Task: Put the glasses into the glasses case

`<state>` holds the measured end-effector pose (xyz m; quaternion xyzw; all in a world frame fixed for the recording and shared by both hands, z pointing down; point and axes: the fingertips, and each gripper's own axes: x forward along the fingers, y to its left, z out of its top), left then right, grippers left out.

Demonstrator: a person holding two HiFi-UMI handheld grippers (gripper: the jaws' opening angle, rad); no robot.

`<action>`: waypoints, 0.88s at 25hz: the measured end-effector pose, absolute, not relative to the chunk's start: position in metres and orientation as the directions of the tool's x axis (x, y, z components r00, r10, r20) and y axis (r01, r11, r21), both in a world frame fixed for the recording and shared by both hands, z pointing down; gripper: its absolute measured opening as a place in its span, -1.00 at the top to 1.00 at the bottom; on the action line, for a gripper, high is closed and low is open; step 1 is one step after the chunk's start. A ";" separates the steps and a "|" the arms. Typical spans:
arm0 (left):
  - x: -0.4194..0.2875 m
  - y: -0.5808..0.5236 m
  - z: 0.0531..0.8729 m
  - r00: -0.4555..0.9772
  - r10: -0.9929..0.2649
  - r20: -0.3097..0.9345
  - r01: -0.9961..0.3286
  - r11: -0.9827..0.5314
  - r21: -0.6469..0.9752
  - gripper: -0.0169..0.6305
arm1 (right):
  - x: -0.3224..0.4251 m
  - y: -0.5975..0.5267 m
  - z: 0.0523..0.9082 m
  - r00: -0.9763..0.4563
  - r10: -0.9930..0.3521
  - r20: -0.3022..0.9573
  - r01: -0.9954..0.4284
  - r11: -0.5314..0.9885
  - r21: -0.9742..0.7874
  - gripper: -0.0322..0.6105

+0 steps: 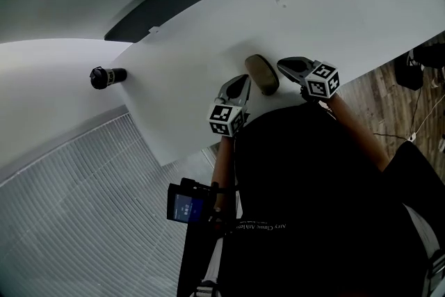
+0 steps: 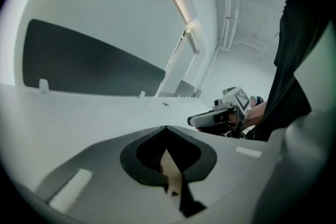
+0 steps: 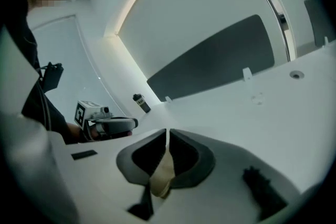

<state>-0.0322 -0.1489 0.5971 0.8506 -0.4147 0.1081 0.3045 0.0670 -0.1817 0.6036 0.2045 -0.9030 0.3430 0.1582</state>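
An olive-tan glasses case [image 1: 261, 73] lies closed on the white table [image 1: 208, 31], near its front edge. My left gripper [image 1: 243, 79] hangs just left of the case and my right gripper [image 1: 281, 65] just right of it, both apart from it. In the left gripper view my left gripper [image 2: 166, 128] has its tips together with nothing between them, and the right gripper [image 2: 212, 118] shows beyond. In the right gripper view my right gripper [image 3: 167, 131] has its tips touching, also with nothing gripped, and the left gripper [image 3: 114, 124] floats at the left. No glasses are in sight.
A black bottle [image 1: 106, 76] [image 3: 142, 103] lies on a second white tabletop at the left. A dark band runs behind the table's far edge. The person's dark clothing fills the lower head view, with a small screen device [image 1: 186, 206] at the waist. Wooden floor [image 1: 375, 97] shows at the right.
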 end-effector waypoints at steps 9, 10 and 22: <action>-0.095 -0.113 0.609 0.418 -0.769 0.483 -0.905 -0.311 0.289 0.92 | 0.069 -0.172 0.670 -0.756 -0.316 0.573 -0.607 0.666 -0.434 0.88; -0.094 -0.112 0.608 0.414 -0.772 0.481 -0.907 -0.309 0.285 0.92 | 0.073 -0.172 0.671 -0.745 -0.328 0.581 -0.622 0.656 -0.426 0.88; -0.084 -0.116 0.616 0.445 -0.744 0.499 -0.892 -0.320 0.318 0.92 | 0.078 -0.176 0.669 -0.724 -0.347 0.597 -0.642 0.656 -0.397 0.88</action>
